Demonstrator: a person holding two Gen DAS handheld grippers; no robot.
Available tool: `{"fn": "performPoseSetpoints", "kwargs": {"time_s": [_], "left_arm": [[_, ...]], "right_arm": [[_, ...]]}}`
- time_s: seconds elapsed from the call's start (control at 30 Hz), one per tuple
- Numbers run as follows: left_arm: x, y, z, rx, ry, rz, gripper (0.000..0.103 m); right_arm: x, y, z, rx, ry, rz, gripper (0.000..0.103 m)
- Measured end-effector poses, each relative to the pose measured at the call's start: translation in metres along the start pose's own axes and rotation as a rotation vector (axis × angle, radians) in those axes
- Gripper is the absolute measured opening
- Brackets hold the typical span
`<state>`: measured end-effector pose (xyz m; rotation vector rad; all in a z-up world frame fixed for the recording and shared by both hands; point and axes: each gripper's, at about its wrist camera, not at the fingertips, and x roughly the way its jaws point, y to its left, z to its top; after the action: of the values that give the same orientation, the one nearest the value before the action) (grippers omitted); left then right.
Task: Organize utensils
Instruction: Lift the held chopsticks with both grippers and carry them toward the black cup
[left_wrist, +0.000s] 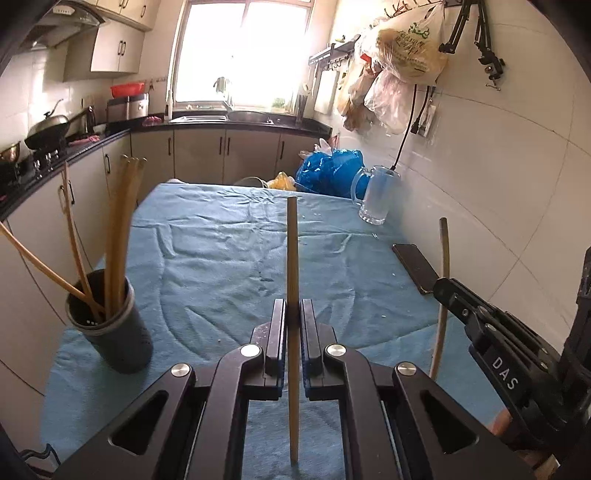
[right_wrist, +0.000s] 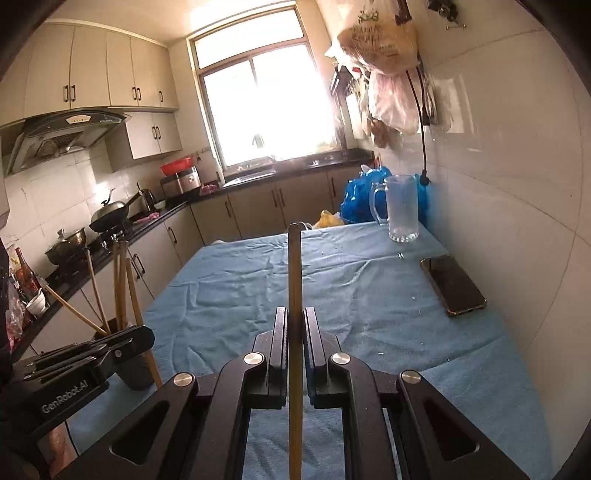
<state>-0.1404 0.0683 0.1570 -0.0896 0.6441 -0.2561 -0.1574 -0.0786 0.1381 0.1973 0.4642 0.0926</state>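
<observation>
My left gripper (left_wrist: 293, 314) is shut on a wooden chopstick (left_wrist: 291, 251) that stands nearly upright between its pads, above the blue cloth (left_wrist: 221, 258). To its left stands a dark utensil holder (left_wrist: 118, 332) with several chopsticks (left_wrist: 118, 221) leaning in it. My right gripper (right_wrist: 295, 321) is shut on a second chopstick (right_wrist: 294, 266), also upright. In the left wrist view the right gripper (left_wrist: 441, 287) and its chopstick (left_wrist: 444, 251) show at the right. In the right wrist view the left gripper (right_wrist: 144, 338) partly hides the holder (right_wrist: 135, 373).
A dark phone (right_wrist: 452, 284) lies on the cloth near the tiled wall on the right. A glass mug (right_wrist: 400, 206) stands at the far right corner beside a blue plastic bag (left_wrist: 328, 170). Kitchen counters with a wok (left_wrist: 48, 129) run along the left.
</observation>
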Motion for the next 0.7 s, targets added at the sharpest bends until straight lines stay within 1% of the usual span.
{"fn": "performPoseSetpoints", "kwargs": {"time_s": [0.37,0.7], "left_arm": [[-0.020,0.008,-0.003,0.005,-0.038,0.053,0.006],[-0.030,0.026,-0.003,-0.003,-0.070,0.116,0.006]], "right_arm": [[-0.013,0.011,-0.003,-0.003,-0.016,0.018,0.008],[-0.015,0.026,0.003,-0.009,-0.040,0.057,0.008]]}}
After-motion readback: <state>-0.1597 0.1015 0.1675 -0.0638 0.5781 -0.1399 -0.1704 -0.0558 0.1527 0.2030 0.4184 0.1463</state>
